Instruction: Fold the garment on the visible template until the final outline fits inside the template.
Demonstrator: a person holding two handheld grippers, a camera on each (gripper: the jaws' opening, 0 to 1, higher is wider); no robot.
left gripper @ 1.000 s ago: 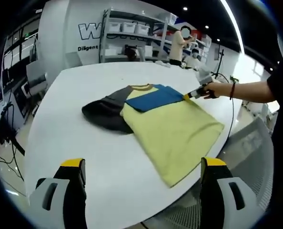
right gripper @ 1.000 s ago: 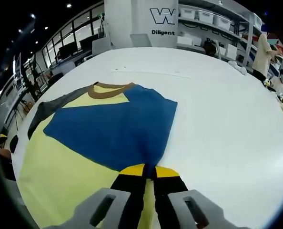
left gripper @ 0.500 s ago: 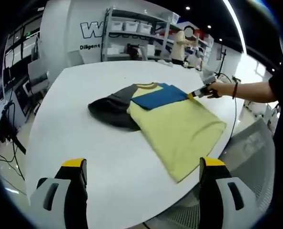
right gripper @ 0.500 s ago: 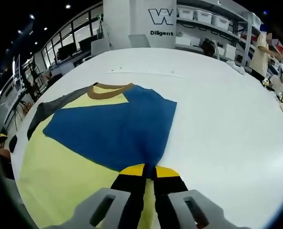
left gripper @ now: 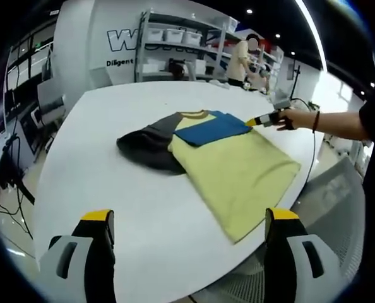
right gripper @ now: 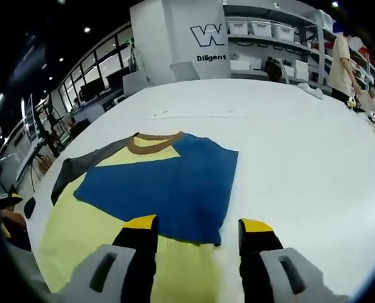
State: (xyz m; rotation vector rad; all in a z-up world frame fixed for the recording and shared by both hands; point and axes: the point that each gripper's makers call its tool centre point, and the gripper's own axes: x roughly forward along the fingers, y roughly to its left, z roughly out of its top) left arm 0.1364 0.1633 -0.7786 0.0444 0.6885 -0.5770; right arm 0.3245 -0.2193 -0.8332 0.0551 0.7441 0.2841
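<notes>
In the left gripper view, the left hand-held gripper [left gripper: 187, 237] hangs wide open and empty at the near edge of the white surface [left gripper: 112, 208]. Farther in, the shirt [left gripper: 232, 164] lies flat, its dark sleeve [left gripper: 146, 145] spread to the left and its blue sleeve [right gripper: 168, 183] folded in over the yellow body. The right hand-held gripper [right gripper: 197, 243] stands open over that blue fold, holding nothing. The dark sleeve likely goes next: grip its outer edge and lay it flat across the chest. On the far shelves [left gripper: 175, 38] sit bins; their contents cannot be made out.
</notes>
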